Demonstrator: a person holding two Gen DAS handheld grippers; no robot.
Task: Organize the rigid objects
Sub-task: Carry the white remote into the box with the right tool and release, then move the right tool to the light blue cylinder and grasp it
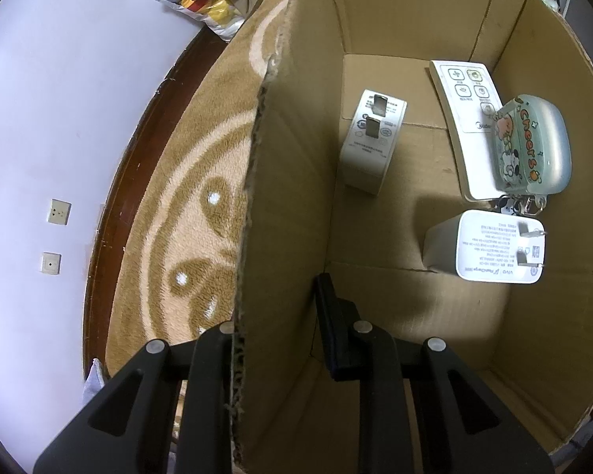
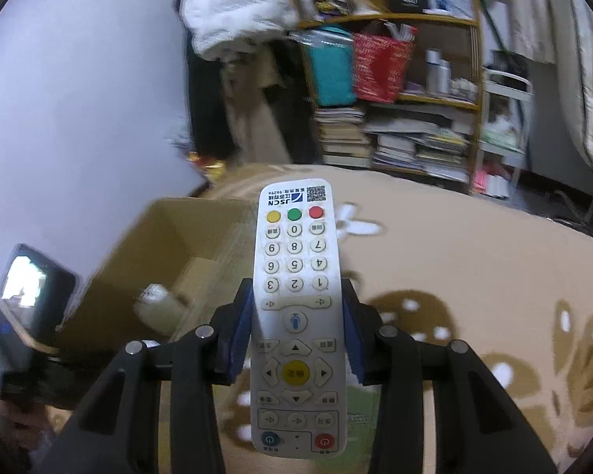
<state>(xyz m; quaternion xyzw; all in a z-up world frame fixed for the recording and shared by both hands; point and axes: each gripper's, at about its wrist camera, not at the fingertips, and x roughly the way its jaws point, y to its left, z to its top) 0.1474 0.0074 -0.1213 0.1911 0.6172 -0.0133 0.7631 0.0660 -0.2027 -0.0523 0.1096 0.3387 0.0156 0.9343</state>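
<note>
Left wrist view: left gripper (image 1: pixel 284 331) clenched on cardboard box (image 1: pixel 280 197) wall.
Box floor: flat remote (image 1: pixel 460 118) at 1 o'clock, two chargers (image 1: pixel 494 245).
Right gripper (image 2: pixel 296 328): grasping TV remote (image 2: pixel 296 304) over carpet (image 2: pixel 474 260); box at 9 o'clock.

A plain pale wall (image 1: pixel 59 118) meets a dark wooden edge (image 1: pixel 138 158). Two wall sockets (image 1: pixel 58 211) are set one above the other. A tan blanket (image 2: pixel 474 245) with cream flower motifs covers the surface. A wooden shelf unit (image 2: pixel 435 98) holds stacked books (image 2: pixel 407 146), a red basket (image 2: pixel 379 63) and a teal bag (image 2: pixel 332 71). White bedding (image 2: pixel 233 8) is piled beside it.
</note>
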